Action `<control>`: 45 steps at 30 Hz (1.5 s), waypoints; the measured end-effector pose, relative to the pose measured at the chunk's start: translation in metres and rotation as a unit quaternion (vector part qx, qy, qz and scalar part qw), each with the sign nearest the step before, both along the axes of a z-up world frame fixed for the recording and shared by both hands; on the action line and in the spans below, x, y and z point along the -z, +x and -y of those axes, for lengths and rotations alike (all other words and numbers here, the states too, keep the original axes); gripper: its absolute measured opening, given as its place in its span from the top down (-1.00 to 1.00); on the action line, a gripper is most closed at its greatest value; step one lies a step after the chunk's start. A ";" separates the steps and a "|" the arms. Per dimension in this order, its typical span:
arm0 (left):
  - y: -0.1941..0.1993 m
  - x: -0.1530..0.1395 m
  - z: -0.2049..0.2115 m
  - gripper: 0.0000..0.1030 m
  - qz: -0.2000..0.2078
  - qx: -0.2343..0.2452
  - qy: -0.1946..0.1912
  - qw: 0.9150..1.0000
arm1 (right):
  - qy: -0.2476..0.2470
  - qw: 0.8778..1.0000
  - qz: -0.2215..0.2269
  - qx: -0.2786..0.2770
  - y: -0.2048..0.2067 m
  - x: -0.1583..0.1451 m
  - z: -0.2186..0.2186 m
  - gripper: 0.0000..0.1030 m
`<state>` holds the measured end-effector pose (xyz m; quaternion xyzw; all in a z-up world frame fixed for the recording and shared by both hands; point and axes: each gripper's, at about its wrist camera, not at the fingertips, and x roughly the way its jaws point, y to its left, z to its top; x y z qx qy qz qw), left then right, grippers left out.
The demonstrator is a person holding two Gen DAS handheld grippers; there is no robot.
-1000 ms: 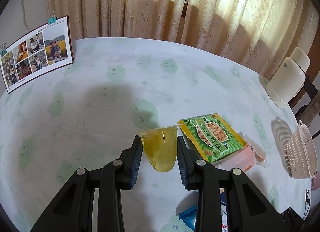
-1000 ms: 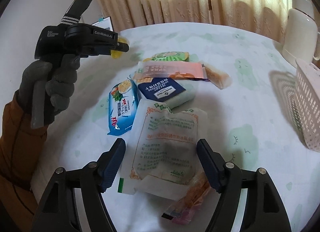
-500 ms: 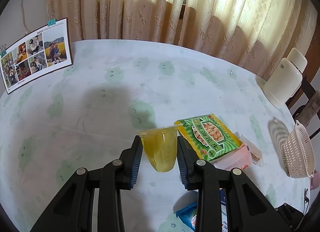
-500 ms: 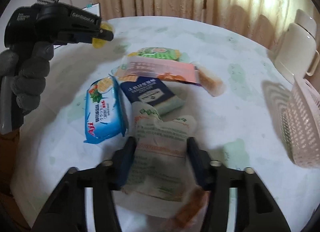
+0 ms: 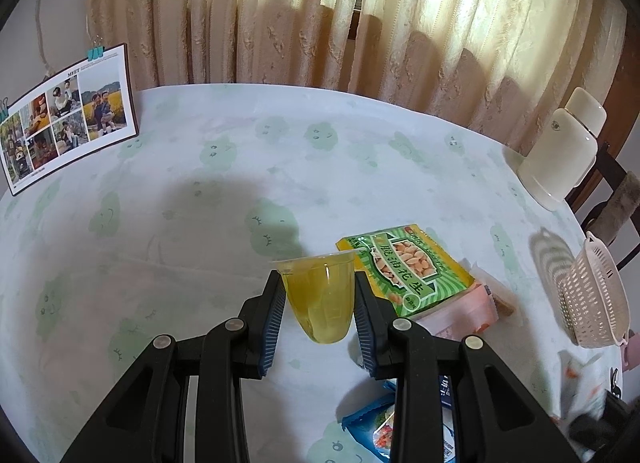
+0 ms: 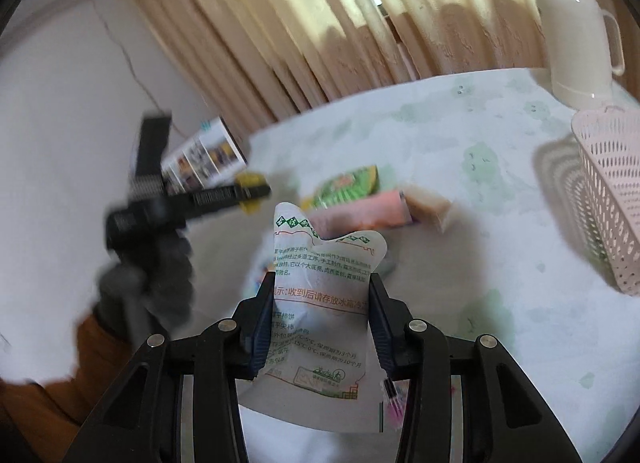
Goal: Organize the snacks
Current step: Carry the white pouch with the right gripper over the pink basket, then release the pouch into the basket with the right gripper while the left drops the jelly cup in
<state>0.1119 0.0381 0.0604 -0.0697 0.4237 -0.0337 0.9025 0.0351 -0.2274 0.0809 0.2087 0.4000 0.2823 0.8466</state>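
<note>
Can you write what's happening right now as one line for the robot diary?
left gripper: shut on jelly cup | right gripper: shut on white packet, lifted | basket: right side of table | phase: carrying

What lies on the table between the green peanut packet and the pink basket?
Bare tablecloth carrying only the pink basket's shadow beyond the green peanut packet; left wrist view shows it.

Clear glossy plastic jelly cup (image 5: 319, 295); matt perforated plastic basket (image 5: 596, 299); cloth curtain (image 5: 320, 15).

round table (image 5: 224, 167) carries peanut packet (image 5: 404, 267), basket (image 5: 596, 299), jug (image 5: 564, 151).
</note>
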 end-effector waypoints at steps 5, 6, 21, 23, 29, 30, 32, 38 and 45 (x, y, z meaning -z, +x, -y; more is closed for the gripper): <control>0.000 0.003 0.004 0.41 -0.003 0.006 0.003 1.000 | 0.102 0.995 -0.016 0.008 0.009 0.000 0.021 0.15; 0.000 0.003 0.005 0.41 -0.003 0.007 0.003 1.000 | 0.099 0.995 -0.014 0.013 0.009 -0.001 0.022 0.15; -0.003 0.005 0.014 0.41 -0.001 0.024 0.011 1.000 | -0.003 0.986 0.035 0.161 0.002 -0.031 0.094 0.15; -0.004 0.005 0.017 0.41 0.001 0.028 0.012 1.000 | -0.031 0.980 0.041 0.191 0.001 -0.035 0.106 0.15; -0.011 0.002 0.029 0.41 0.004 0.044 0.012 0.999 | -0.082 0.961 0.046 0.261 0.004 -0.038 0.143 0.14; -0.012 0.001 0.031 0.41 0.004 0.047 0.012 0.999 | -0.085 0.959 0.045 0.266 0.006 -0.039 0.146 0.14; -0.014 0.001 0.037 0.41 0.003 0.053 0.010 0.999 | -0.094 0.955 0.041 0.279 0.008 -0.037 0.156 0.14; -0.018 -0.004 0.056 0.41 0.000 0.072 0.011 0.997 | -0.126 0.945 0.027 0.301 0.020 -0.018 0.176 0.08; -0.024 -0.022 0.086 0.41 0.015 0.097 0.022 0.995 | -0.149 0.936 0.066 0.311 0.019 -0.021 0.176 -0.22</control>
